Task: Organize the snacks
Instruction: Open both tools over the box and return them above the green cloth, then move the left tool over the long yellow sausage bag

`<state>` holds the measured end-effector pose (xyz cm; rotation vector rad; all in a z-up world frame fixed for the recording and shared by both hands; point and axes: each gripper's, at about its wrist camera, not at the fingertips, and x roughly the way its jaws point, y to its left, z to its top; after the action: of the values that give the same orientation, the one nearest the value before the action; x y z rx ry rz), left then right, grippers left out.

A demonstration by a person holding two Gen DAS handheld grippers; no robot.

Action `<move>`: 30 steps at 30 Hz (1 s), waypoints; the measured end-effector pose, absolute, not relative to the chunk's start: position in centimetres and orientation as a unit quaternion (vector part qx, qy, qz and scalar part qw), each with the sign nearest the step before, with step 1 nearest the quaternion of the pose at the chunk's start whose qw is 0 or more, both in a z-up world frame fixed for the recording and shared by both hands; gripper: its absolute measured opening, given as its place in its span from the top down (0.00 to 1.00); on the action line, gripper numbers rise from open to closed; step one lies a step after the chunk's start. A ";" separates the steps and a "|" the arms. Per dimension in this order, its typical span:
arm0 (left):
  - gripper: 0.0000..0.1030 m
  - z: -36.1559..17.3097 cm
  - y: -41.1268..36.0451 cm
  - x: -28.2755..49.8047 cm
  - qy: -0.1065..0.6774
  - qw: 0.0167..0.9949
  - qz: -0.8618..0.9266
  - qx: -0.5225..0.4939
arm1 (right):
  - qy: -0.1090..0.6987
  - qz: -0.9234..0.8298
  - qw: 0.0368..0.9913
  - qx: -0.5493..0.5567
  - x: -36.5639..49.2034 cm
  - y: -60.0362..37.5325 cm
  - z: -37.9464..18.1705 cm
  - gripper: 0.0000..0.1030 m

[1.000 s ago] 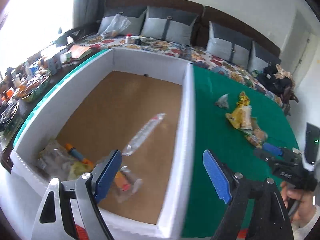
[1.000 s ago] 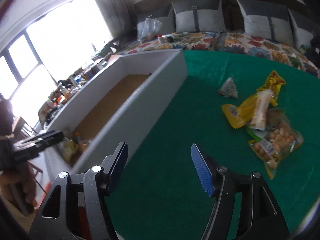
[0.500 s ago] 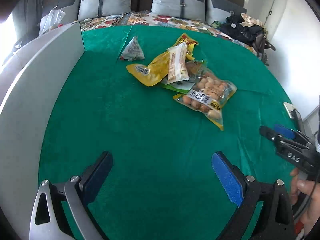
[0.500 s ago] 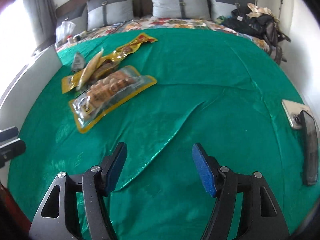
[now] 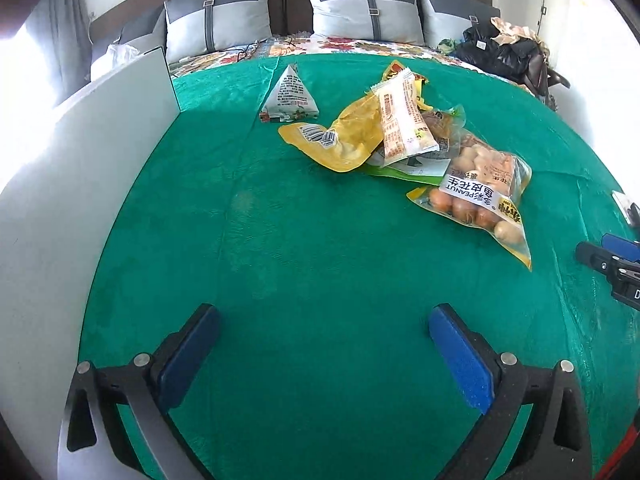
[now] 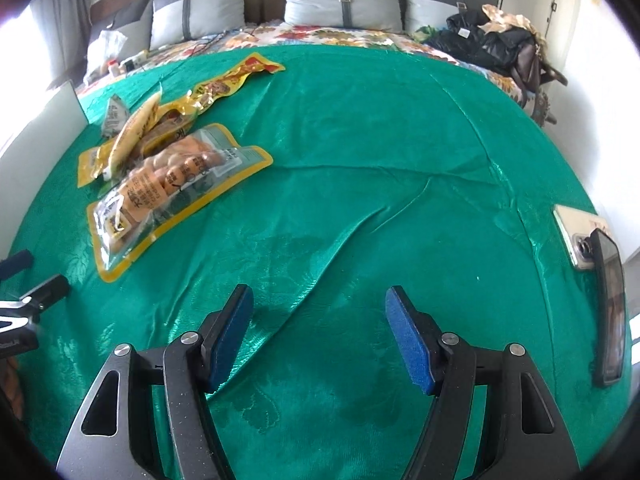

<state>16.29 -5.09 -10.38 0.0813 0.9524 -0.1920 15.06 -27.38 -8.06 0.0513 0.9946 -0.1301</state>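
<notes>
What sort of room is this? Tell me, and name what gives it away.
Probably a living room in a home. A long couch with grey cushions and a floral cover runs behind a table under a green cloth; snack packets lie on it, and clothes and bags are piled at the couch's end.

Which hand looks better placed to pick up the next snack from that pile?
Probably the left: the snack pile lies nearly straight ahead of the empty, still-opening left gripper. The right gripper faces bare cloth.
</notes>
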 end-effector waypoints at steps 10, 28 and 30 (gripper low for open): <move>0.00 -10.3 -5.0 16.3 0.458 0.883 -0.093 0.038 | 0.452 -0.086 0.886 0.051 15.1 -28.0 -8.8 0.14; 0.00 -10.4 -5.0 16.3 0.458 0.884 -0.093 0.038 | 0.455 -0.082 0.885 0.053 15.4 -28.0 -8.7 0.08; 0.00 -10.4 -5.0 16.3 0.457 0.884 -0.093 0.038 | 0.455 -0.082 0.885 0.053 15.4 -28.0 -8.7 0.08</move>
<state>16.34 -5.02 -10.37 0.0797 0.9523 -0.1930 15.42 -28.04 -8.70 0.1102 0.9460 -0.1703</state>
